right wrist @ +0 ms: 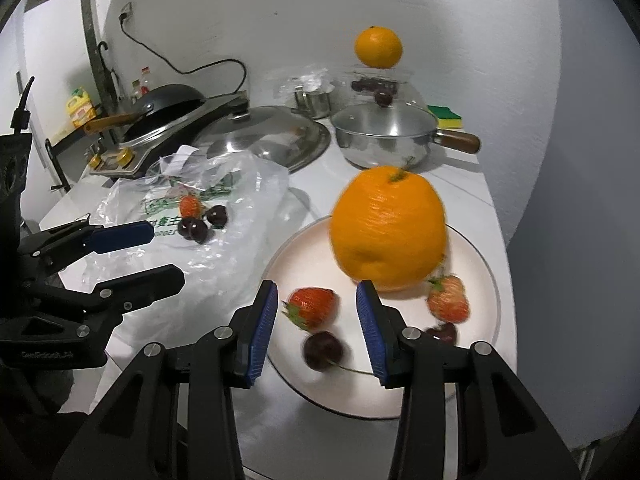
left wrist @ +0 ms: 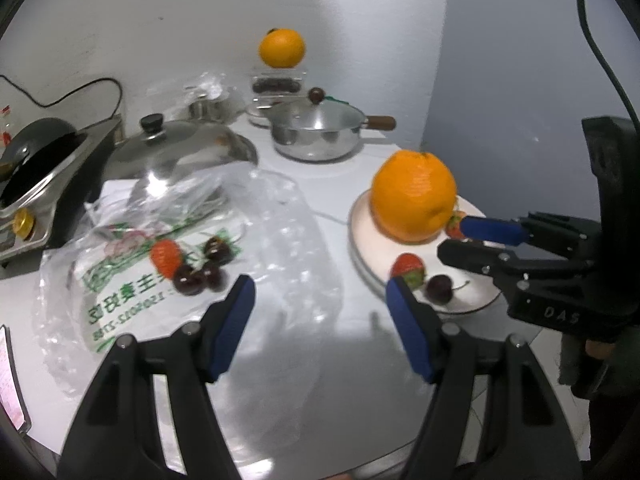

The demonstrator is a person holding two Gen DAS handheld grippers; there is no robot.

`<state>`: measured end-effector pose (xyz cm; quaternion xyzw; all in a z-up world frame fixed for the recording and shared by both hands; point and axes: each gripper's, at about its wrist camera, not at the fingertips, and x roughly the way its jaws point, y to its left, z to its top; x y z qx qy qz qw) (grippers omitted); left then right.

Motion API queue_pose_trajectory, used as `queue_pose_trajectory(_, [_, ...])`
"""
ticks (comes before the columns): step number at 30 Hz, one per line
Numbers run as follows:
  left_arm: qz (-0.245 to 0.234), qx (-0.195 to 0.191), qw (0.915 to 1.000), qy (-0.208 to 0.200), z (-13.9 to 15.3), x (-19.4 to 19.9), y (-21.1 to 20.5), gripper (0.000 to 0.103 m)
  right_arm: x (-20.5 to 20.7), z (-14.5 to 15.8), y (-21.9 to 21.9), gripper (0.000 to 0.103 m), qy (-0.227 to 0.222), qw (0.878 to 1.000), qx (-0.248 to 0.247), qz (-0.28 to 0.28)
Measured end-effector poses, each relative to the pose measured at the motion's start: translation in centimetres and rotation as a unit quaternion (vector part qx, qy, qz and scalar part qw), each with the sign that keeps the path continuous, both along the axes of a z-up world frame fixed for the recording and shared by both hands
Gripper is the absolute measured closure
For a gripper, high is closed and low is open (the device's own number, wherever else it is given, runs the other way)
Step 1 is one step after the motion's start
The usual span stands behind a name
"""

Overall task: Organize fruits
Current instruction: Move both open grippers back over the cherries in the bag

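A white plate (right wrist: 486,280) holds a large orange (right wrist: 388,228), two strawberries (right wrist: 314,306) (right wrist: 448,300) and cherries (right wrist: 323,350). The plate also shows in the left wrist view (left wrist: 362,236) with the orange (left wrist: 414,196). A clear plastic bag (left wrist: 132,248) carries a strawberry (left wrist: 166,256) and several cherries (left wrist: 198,276). My left gripper (left wrist: 320,292) is open and empty over the table between bag and plate. My right gripper (right wrist: 316,296) is open above the plate's near side, over a strawberry and a cherry.
A steel pot with a lid (left wrist: 320,128), a large steel lid (left wrist: 184,152) and a stove with a black pan (left wrist: 36,160) stand behind. A second orange (left wrist: 282,48) sits on a clear box at the back wall. A green-yellow sponge (right wrist: 446,116) lies at the back right.
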<state>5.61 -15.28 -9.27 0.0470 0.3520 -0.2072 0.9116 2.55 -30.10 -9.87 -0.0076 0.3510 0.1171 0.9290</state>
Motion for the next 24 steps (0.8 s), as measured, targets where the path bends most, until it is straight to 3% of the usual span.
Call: queue_pose_trajectory(24, [0.063,-0.022,0.9977,0.001,-1.2,1.1,9.6,0.034,3.7,0.0,9.7,0.060,0.007,0.998,-0.030,0.056])
